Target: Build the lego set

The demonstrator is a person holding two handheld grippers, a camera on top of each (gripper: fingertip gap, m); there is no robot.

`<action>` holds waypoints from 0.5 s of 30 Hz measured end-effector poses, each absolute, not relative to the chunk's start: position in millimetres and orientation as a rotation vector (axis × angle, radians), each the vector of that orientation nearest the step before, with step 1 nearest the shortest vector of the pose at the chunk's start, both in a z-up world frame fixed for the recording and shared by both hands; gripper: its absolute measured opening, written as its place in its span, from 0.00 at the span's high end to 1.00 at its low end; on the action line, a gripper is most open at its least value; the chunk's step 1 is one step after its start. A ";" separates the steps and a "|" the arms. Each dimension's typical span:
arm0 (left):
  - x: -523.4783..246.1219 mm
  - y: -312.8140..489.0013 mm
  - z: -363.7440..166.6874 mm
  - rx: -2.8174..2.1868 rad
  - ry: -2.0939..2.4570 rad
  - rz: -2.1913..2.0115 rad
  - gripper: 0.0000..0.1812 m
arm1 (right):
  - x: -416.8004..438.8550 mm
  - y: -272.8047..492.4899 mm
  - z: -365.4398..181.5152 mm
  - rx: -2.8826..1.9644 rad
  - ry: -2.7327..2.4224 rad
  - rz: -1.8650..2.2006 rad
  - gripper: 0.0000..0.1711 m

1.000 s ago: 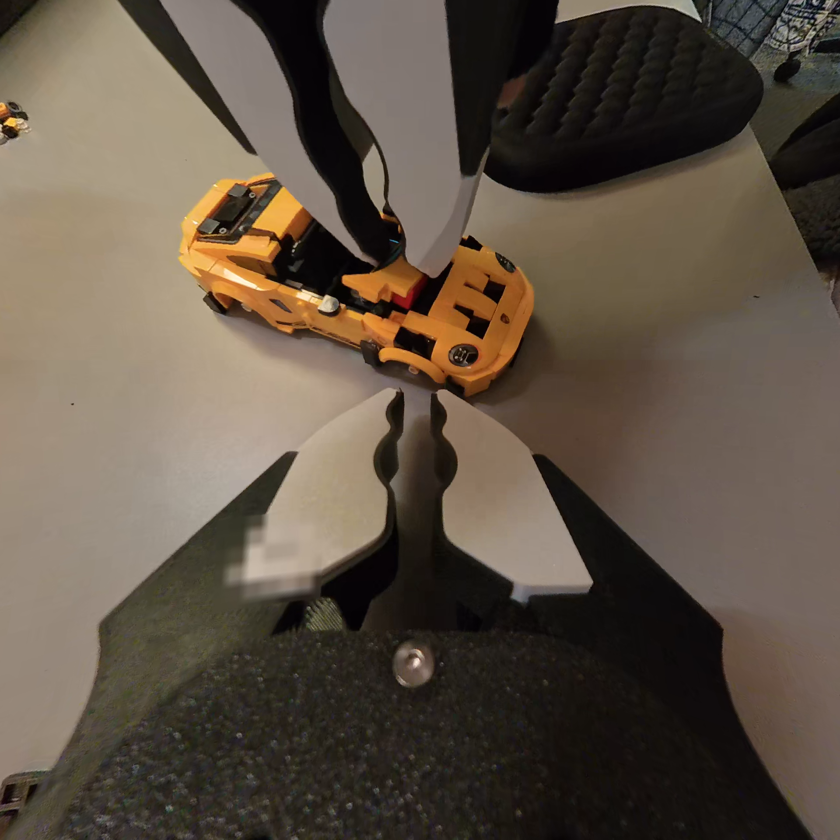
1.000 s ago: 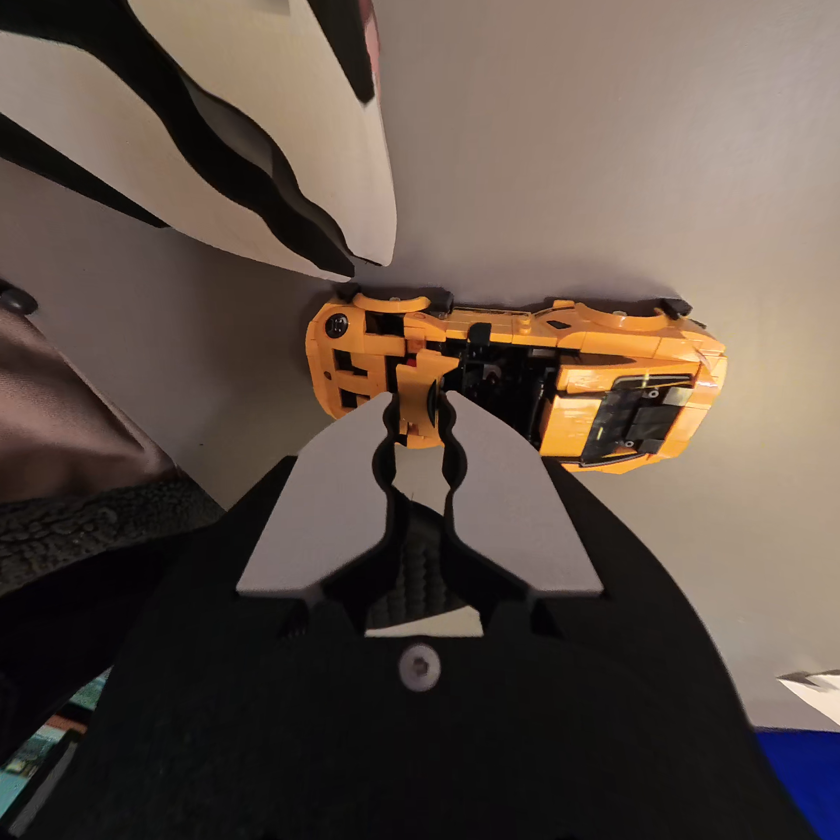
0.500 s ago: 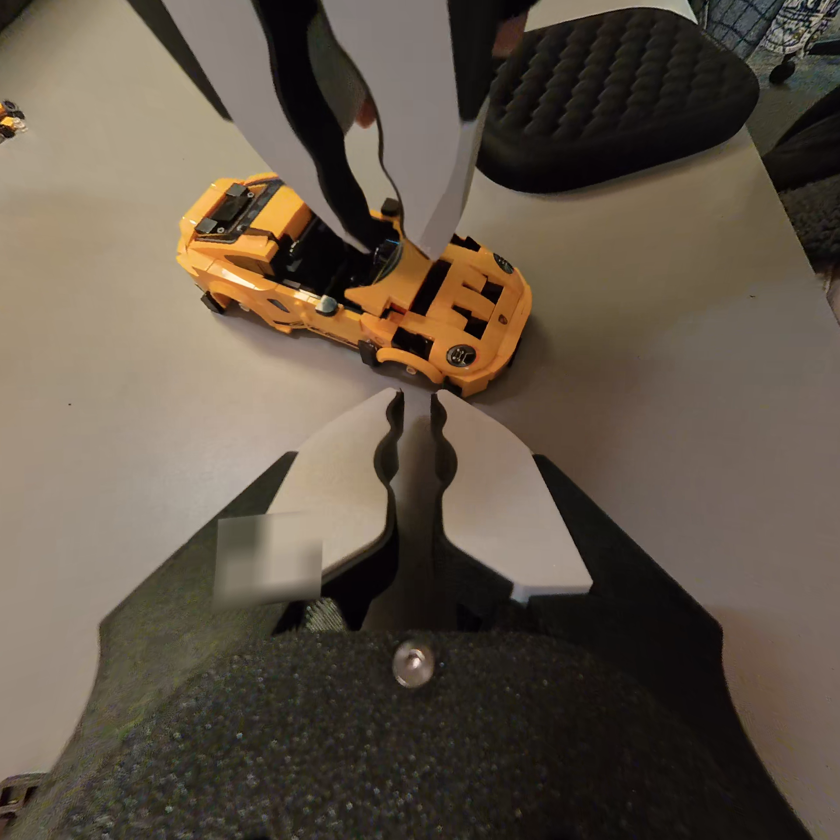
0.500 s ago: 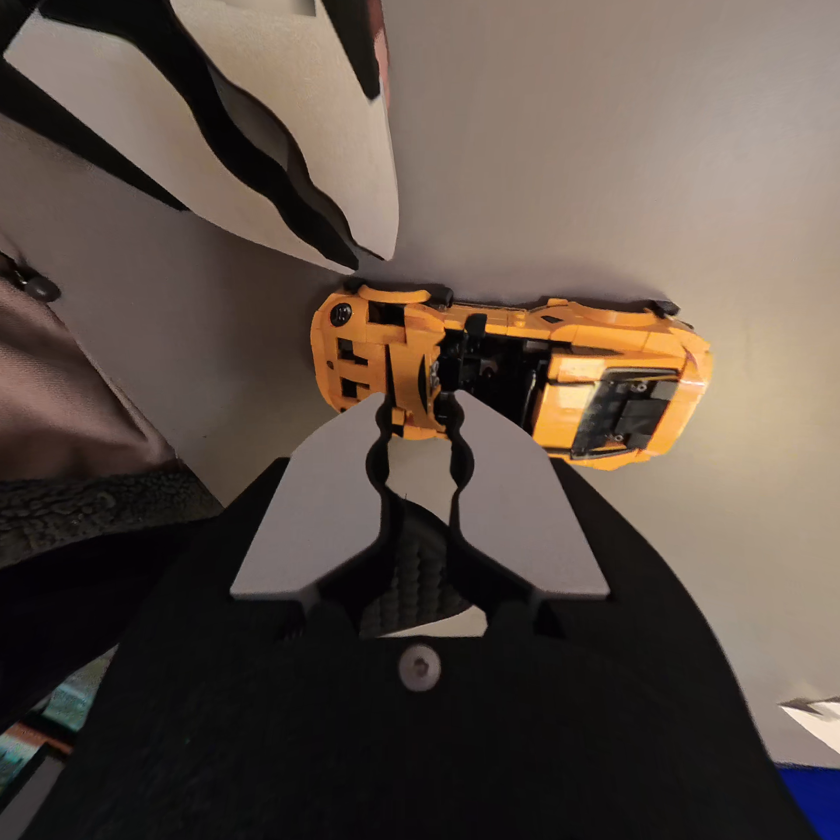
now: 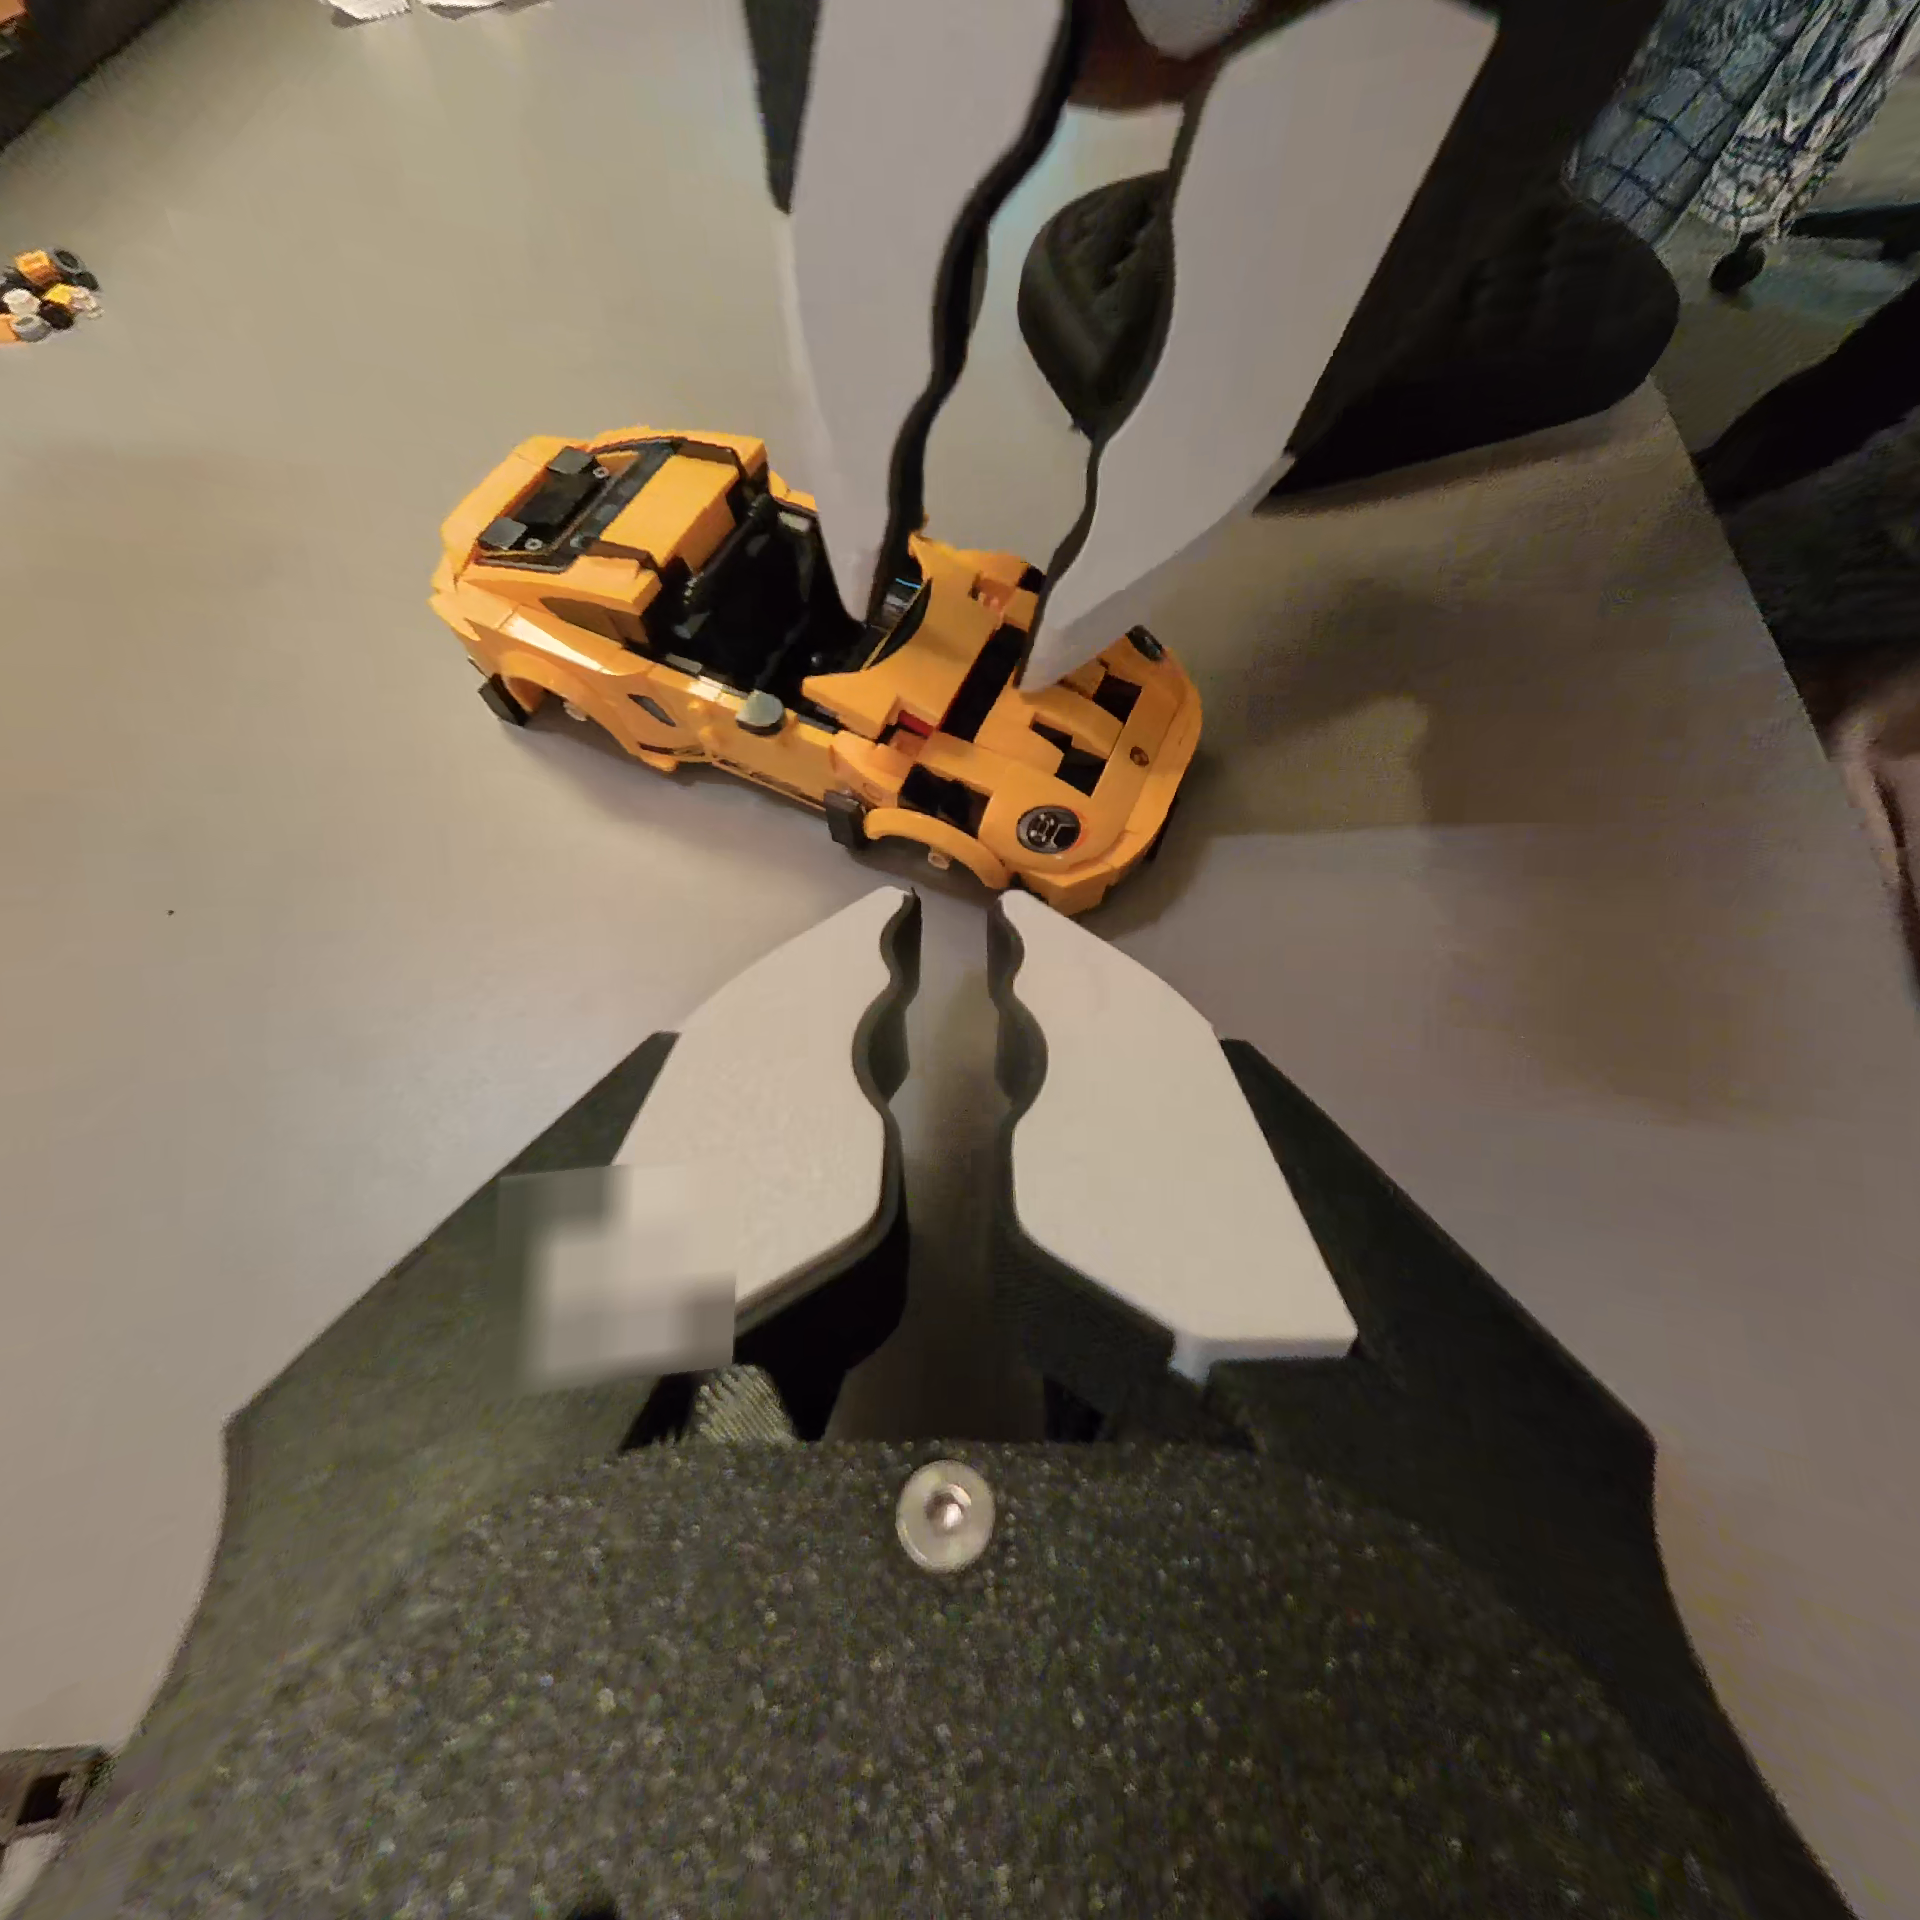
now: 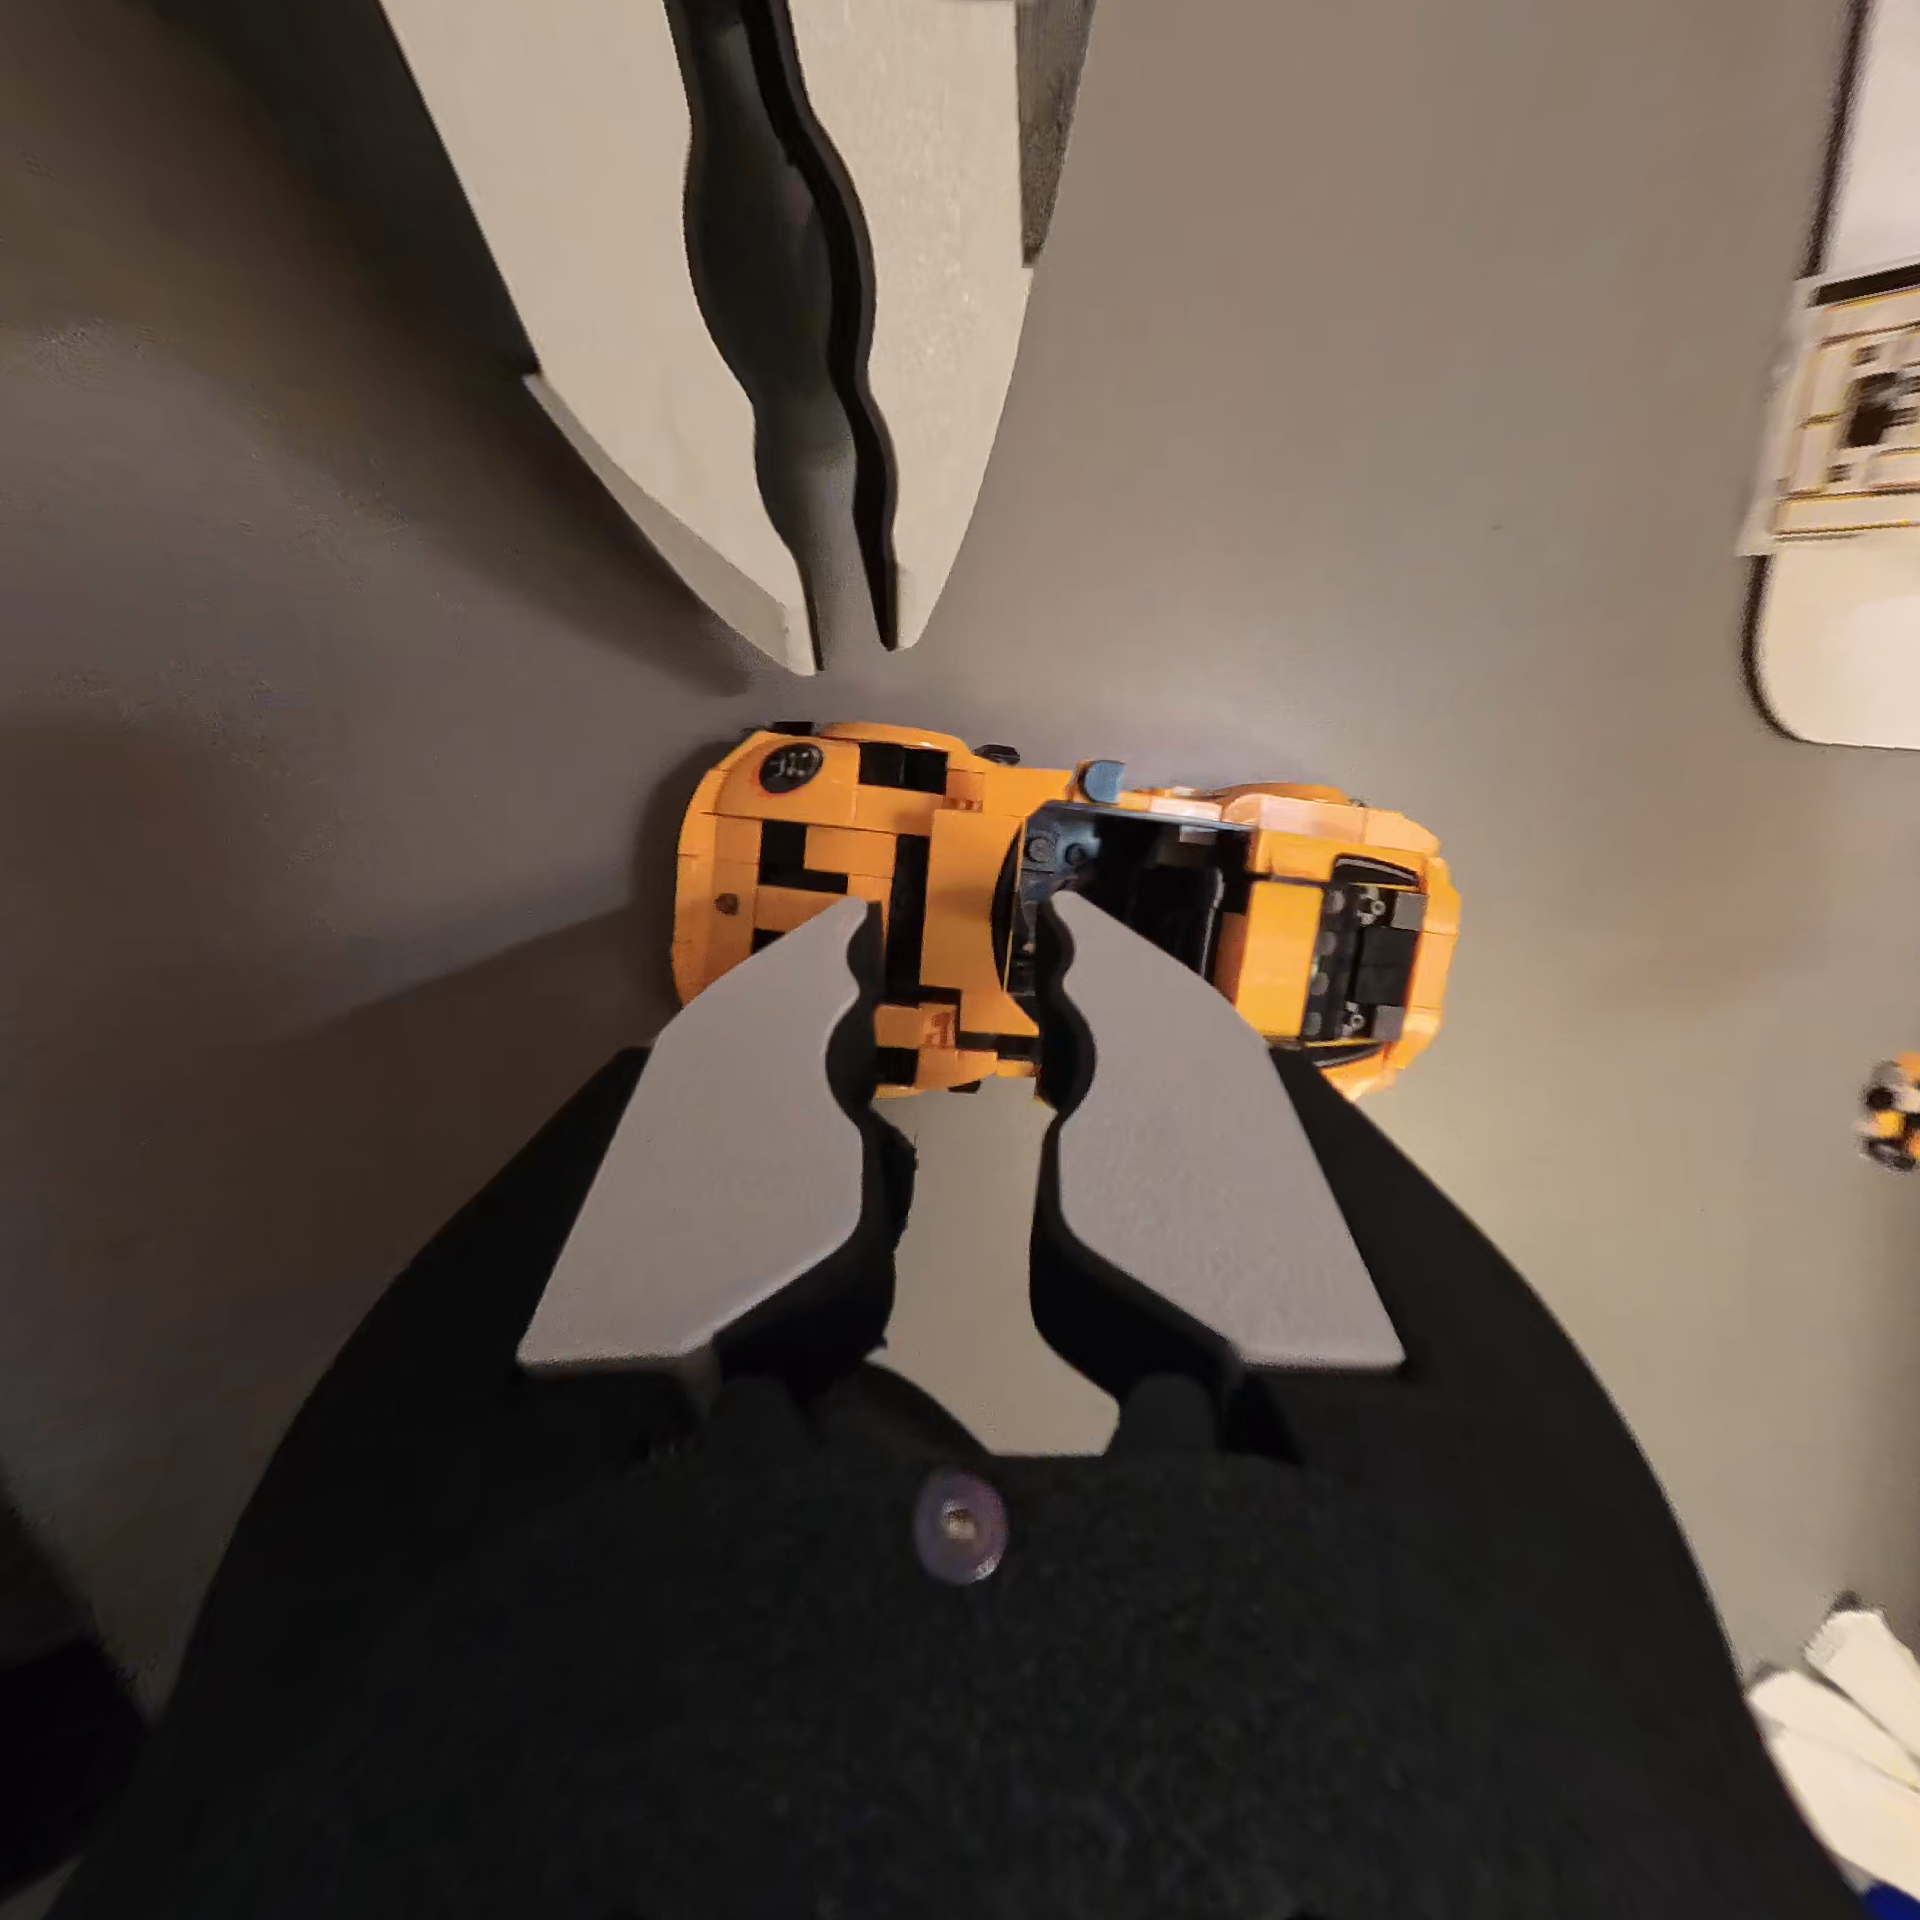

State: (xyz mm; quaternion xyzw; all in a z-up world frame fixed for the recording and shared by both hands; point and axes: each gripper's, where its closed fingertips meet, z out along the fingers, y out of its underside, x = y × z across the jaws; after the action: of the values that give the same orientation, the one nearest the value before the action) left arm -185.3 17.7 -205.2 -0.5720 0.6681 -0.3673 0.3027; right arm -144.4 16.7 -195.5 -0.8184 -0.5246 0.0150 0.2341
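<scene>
An orange and black lego car (image 5: 727,665) stands on the grey table (image 5: 312,1039), its open black cockpit facing up. It also shows from above in the right wrist view (image 6: 1330,914). My right gripper (image 6: 961,912) is open, its fingertips (image 5: 1081,623) resting on the car either side of an orange panel (image 6: 961,894) between hood and cockpit. The panel lies on the car. My left gripper (image 5: 956,906) is nearly shut with a narrow gap and empty, just off the car's front corner. It shows at the top of the right wrist view (image 6: 852,655).
A small pile of loose pieces (image 5: 47,296) lies far left, also seen in the right wrist view (image 6: 1891,1127). An instruction booklet (image 6: 1860,416) and white paper (image 6: 1849,1745) lie at the right. A black chair seat (image 5: 1507,312) stands beyond the table's far edge. Across from one pair of fingers to the other is roughly 5 cm.
My right gripper held the orange panel tilted over the car, set it down flat, then opened its jaws wider around it. My left gripper has stayed put.
</scene>
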 end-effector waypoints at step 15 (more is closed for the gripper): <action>-185.7 21.3 -193.7 -1.560 1.678 -1.121 0.94 | -135.2 11.7 -190.1 -2.494 -1.385 0.332 0.91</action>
State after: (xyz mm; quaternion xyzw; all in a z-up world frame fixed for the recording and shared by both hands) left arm -185.7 21.3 -193.7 -0.5851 0.6295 -0.4203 0.2910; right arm -135.2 11.7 -190.1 -0.8604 -0.4779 0.1147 0.1344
